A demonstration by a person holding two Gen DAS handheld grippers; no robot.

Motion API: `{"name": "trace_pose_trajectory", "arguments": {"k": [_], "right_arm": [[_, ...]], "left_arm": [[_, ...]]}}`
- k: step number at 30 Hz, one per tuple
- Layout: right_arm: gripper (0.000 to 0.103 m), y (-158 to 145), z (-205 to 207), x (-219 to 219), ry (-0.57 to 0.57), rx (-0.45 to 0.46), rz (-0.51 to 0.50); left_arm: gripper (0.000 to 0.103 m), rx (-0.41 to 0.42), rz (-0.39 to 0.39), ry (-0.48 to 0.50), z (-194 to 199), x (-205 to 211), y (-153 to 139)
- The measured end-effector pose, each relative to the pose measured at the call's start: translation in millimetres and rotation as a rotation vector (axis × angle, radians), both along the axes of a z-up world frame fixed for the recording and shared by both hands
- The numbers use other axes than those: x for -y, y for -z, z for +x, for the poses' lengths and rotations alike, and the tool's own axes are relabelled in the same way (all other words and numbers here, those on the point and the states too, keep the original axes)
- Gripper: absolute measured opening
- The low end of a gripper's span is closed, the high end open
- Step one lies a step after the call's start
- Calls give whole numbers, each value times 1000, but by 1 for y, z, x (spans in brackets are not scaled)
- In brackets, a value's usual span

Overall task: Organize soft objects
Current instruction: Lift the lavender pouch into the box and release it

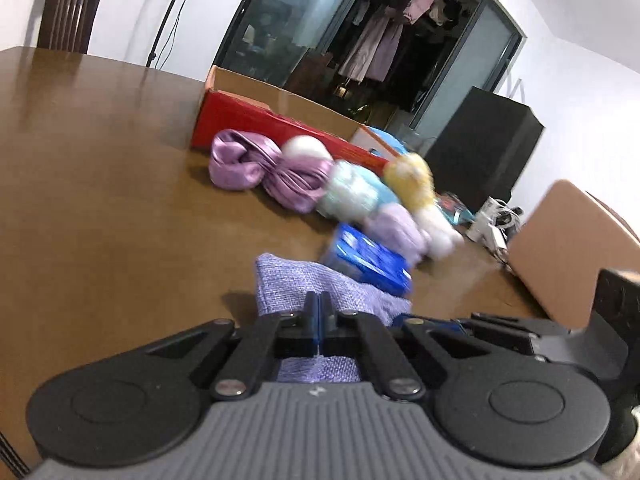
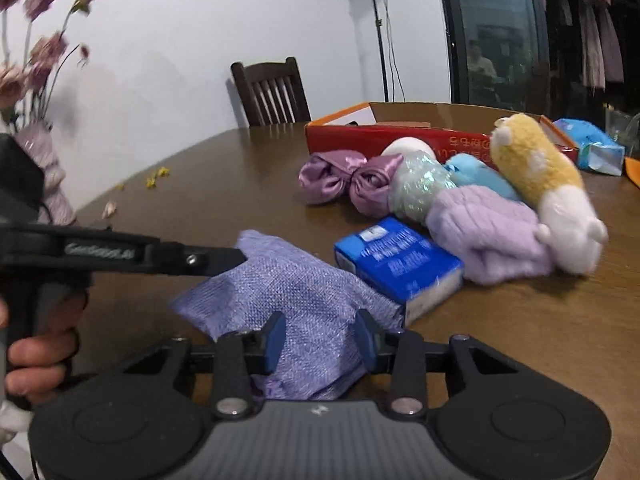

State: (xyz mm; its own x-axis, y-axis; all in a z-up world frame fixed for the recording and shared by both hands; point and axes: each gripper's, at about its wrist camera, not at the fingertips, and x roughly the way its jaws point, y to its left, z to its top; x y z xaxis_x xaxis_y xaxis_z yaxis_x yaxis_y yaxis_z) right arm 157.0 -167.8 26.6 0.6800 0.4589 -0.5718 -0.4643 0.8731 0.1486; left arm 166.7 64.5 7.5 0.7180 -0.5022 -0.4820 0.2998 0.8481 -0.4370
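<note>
Clenched on the near edge of the limp lilac woven cloth [image 1: 316,284], the left gripper [image 1: 319,304] pinches thin fabric, while from the right wrist the right gripper [image 2: 320,334] grips a bunched fold of this light, floppy cloth [image 2: 296,292], best held at two edges.

Nothing can be read for certain. The red box [image 2: 400,140], well beyond the right claw [image 2: 320,338], bears orange characters on its front wall, too blurred to make out. The blue packet [image 2: 396,264], just ahead of that claw, carries smeared white print. The left claw's [image 2: 236,258] arm shows pale illegible lettering.
</note>
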Motion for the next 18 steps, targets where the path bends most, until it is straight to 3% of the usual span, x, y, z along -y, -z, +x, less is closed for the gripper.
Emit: {"name": "trace_pose_trajectory", "arguments": {"k": [3, 7, 12, 14, 17, 18], "right_arm": [[36, -3, -22, 13, -19, -15, -13], [36, -7, -47, 36, 21, -10, 4], [49, -2, -47, 53, 136, 19, 38], [51, 4, -44, 47, 145, 38, 7], [49, 9, -44, 35, 145, 91, -70], [45, 11, -44, 30, 138, 100, -100]], "left_arm": [[1, -14, -26, 21, -24, 5, -1], [2, 22, 39, 40, -48, 22, 0], [6, 28, 60, 35, -50, 26, 5], [16, 21, 67, 19, -49, 25, 6], [49, 10, 73, -3, -51, 23, 7], [50, 7, 68, -11, -53, 22, 8]]}}
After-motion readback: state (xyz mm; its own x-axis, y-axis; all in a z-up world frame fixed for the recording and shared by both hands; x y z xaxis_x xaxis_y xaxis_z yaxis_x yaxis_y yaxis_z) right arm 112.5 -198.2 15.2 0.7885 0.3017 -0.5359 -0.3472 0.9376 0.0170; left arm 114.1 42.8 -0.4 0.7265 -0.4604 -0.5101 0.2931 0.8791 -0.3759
